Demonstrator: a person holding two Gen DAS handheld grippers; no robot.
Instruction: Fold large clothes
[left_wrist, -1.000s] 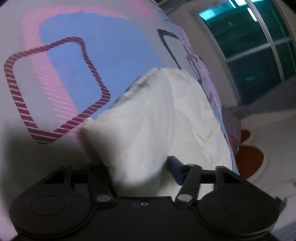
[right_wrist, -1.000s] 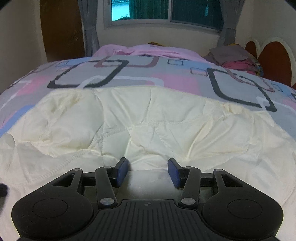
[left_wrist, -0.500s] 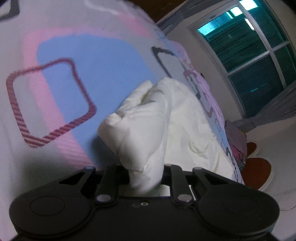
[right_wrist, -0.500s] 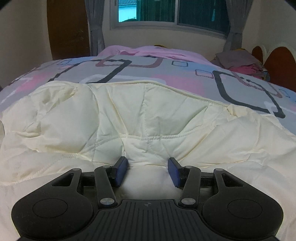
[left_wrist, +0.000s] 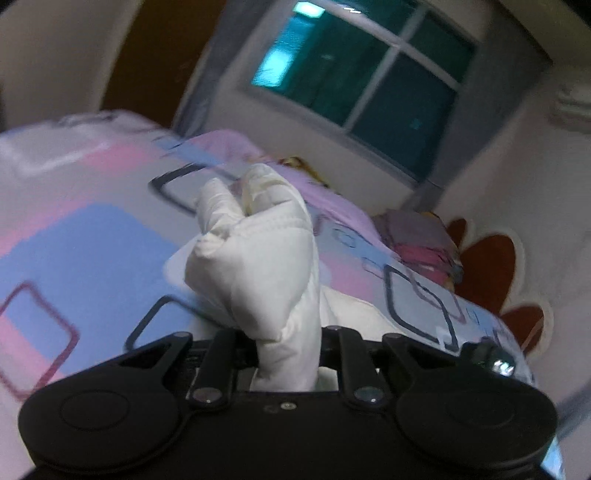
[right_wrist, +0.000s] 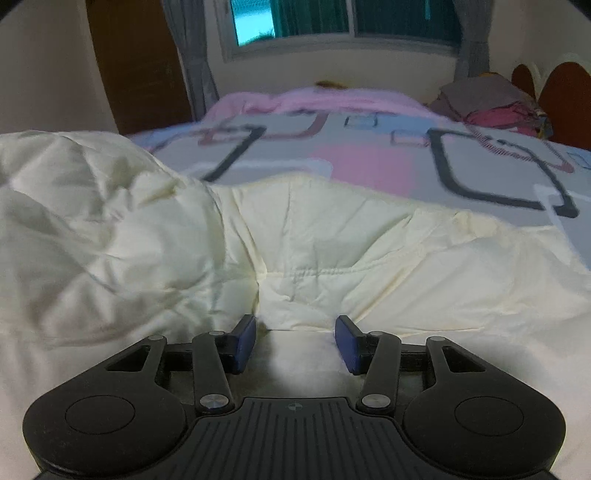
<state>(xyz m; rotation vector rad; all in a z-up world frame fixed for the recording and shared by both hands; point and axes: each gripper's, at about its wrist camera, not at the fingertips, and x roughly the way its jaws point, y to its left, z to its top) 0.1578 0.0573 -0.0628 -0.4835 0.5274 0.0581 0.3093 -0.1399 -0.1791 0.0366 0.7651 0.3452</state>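
A cream quilted blanket (right_wrist: 295, 236) lies spread on the bed, with its left part raised in a big fold. My left gripper (left_wrist: 286, 354) is shut on a bunched corner of the blanket (left_wrist: 258, 258) and holds it lifted above the bed. My right gripper (right_wrist: 295, 339) is open, low over the near edge of the blanket, with cream fabric lying between and under its blue pads (right_wrist: 245, 341). It holds nothing.
The bed has a cover patterned with pink, blue and grey squares (right_wrist: 369, 162). A pile of folded clothes (right_wrist: 495, 107) sits at the far right by the brown headboard (right_wrist: 569, 96). A window (right_wrist: 332, 18) and a brown door (right_wrist: 140, 66) are behind the bed.
My left gripper closed on the blanket corner and lifted it up off the bed, swinging toward the window. The blanket's left side rose into a fold. My right gripper stayed open and low.
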